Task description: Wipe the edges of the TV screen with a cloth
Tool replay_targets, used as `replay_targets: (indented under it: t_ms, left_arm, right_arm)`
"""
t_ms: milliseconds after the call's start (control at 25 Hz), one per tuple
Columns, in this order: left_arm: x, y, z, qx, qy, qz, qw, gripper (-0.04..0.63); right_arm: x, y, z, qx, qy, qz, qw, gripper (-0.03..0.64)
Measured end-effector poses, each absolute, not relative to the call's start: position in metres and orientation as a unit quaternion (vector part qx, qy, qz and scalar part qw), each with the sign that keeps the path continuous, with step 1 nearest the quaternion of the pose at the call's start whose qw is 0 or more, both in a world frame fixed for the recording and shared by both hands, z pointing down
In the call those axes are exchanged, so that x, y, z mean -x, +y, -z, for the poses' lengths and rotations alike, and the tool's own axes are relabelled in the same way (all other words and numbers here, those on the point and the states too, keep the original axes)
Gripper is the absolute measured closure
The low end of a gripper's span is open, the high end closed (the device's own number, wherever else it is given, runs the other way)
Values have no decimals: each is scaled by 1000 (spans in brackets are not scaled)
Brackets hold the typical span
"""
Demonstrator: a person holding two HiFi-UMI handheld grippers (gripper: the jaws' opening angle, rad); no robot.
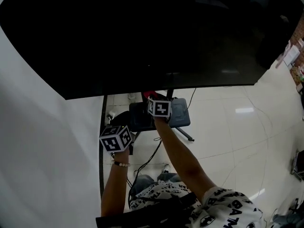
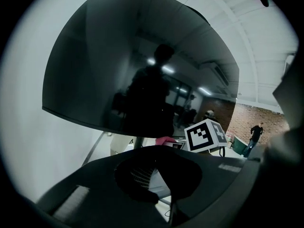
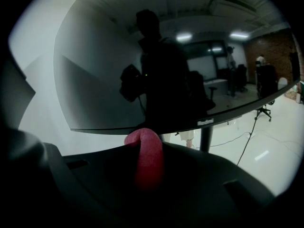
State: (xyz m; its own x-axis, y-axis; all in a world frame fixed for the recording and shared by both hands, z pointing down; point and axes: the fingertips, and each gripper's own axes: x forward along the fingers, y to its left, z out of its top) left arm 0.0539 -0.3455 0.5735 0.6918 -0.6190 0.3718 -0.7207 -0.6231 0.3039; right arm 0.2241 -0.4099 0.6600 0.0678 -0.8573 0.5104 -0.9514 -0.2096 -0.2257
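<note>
well, the tv screen fills the top of the head view, black and glossy, on a dark stand pole over a pale shiny tiled floor, with a white wall to its left. the right gripper is raised under the screen's lower edge, just left of the pole, and its jaws are clamped on a pink cloth. the cloth stands up between them as a rounded fold. the top of that fold reaches the bottom edge of the screen, though whether it actually touches cannot be told. in the head view the cloth shows only as a small red bit above the right gripper's marker cube. the left gripper hangs lower and to the left, apart from the screen, its jaws together with nothing between them. a thin dark cable trails across the floor behind the stand.
</note>
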Motion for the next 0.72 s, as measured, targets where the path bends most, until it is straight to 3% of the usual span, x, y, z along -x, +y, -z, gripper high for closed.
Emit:
replay_targets:
  t_ms: [720]
  left_arm:
    - [-207, -296, -580, -940, -239, -148, 194, 607]
  right_arm:
    - [-398, -320, -647, -799, -533, -272, 69, 551]
